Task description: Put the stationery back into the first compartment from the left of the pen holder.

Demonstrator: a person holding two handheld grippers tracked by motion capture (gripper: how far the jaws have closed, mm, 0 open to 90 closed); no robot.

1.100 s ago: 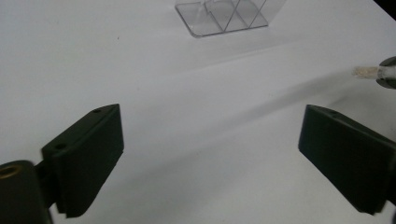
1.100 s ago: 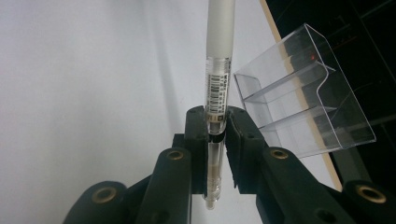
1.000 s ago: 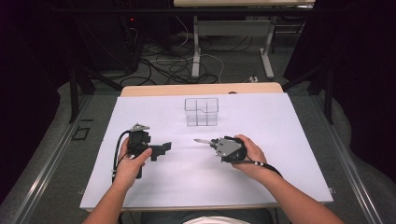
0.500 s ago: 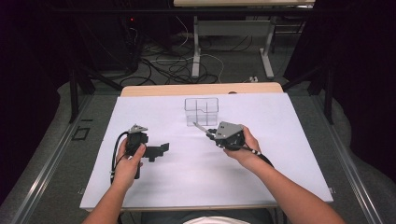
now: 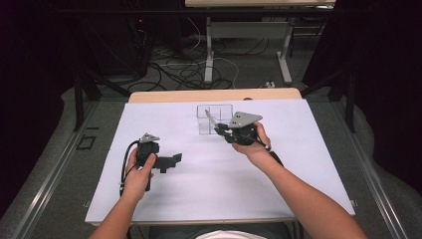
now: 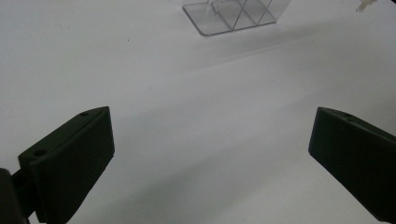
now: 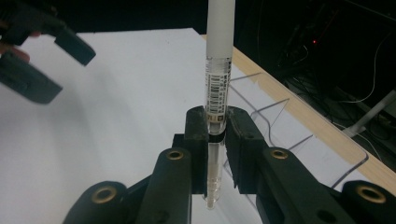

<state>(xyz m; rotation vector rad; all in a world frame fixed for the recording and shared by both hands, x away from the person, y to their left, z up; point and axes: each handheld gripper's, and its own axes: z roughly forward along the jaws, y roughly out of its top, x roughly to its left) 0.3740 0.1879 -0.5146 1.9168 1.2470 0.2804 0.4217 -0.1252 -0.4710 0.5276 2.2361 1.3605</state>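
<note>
Our right claw (image 7: pixel 216 140) is clamped on a pen (image 7: pixel 217 88), gripping its clear barrel just below the barcode label, with the white cap end standing up past the jaws and the tip poking out beneath. In the high view that claw (image 5: pixel 219 128) hangs just beside the clear compartmented organizer (image 5: pixel 214 118) near the far edge of the tabletop (image 5: pixel 308 164). Our left claw (image 6: pixel 210 154) rests low over the white surface with its jaws spread wide and nothing between them. We judge the risk lies in the drop: if the pen comes down tilted, its tip may catch a divider wall and tip the light organizer, or the smooth barrel may slip in the pads.
</note>
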